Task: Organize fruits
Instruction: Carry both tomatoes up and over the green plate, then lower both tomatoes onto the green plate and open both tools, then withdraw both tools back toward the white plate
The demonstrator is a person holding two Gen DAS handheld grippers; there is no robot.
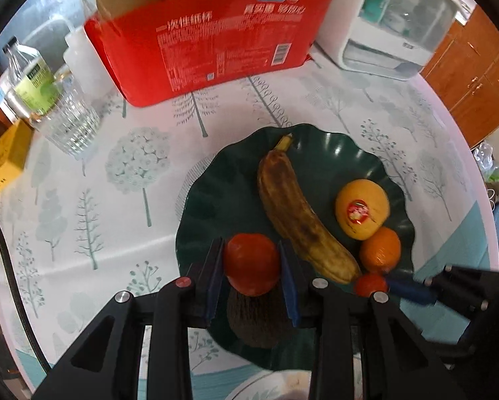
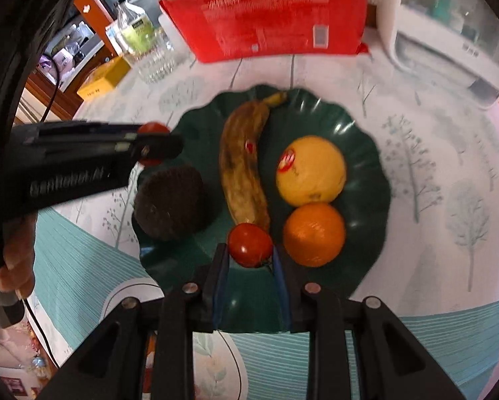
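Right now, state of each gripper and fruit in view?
left gripper: jaws shut on a red tomato, held above the plate
right gripper: jaws shut on a smaller tomato
banana: browned, lying flat on the green plate
yellow fruit: on plate, stickered
orange: on plate, touching the yellow fruit
avocado: dark, at plate's left edge

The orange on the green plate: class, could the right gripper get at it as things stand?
Probably not yet. The right gripper is shut on a small tomato, so it is occupied. The orange sits uncovered just beside it on the plate, otherwise unobstructed.
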